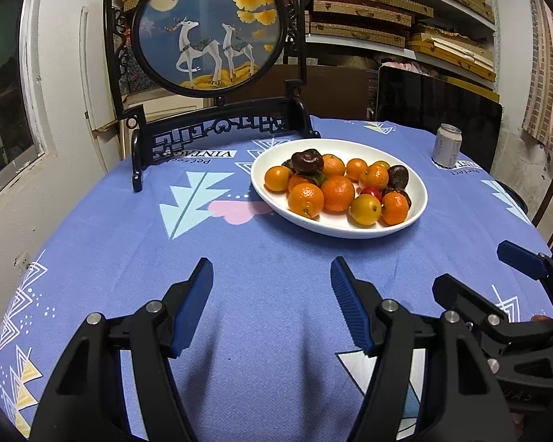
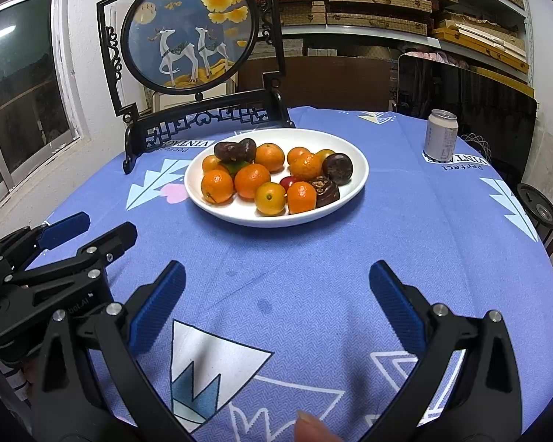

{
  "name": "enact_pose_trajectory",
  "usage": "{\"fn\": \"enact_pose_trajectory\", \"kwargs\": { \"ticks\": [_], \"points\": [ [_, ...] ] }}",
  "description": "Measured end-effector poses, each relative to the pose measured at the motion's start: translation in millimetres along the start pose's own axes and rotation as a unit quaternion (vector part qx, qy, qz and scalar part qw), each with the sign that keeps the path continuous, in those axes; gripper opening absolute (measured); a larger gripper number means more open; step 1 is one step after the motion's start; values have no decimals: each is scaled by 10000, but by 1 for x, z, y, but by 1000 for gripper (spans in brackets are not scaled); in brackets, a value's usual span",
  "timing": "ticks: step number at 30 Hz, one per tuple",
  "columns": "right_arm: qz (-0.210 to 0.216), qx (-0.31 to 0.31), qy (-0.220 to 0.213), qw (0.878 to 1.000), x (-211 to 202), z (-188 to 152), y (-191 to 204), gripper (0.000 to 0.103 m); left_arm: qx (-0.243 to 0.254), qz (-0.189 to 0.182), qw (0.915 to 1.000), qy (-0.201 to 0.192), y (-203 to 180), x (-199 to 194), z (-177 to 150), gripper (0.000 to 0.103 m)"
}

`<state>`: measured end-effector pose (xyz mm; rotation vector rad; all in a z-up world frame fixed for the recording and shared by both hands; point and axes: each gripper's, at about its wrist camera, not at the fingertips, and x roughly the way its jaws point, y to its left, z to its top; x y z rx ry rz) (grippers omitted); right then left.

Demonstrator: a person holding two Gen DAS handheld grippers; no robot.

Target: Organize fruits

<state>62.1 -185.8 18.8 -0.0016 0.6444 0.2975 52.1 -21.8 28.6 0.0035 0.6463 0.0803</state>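
Both grippers, left gripper and right gripper, hover over the blue tablecloth with jaws spread wide, nothing held. Beyond them, white plate holds the fruits: oranges, dark brown ones, one red. Farther right stands a can; deer screen at the back.

I have the left gripper low and level with its jaws spread wide and nothing between the blue pads. My right gripper sits just beside it, pointing the same way, its jaws spread wider still and also bare. A fingertip of mine shows at the bottom edge of the right wrist view.
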Motion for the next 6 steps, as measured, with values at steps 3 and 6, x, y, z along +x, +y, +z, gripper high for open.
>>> {"fn": "enact_pose_trajectory", "kwargs": {
  "ticks": [3, 6],
  "points": [
    [-3, 5, -3, 10000, 0, 0, 0, 101, -16, -26, 10000, 5, 0, 1, 0, 67],
    [-12, 2, -13, 10000, 0, 0, 0, 101, -11, -59, 10000, 7, 1, 1, 0, 67]
  ]
}}
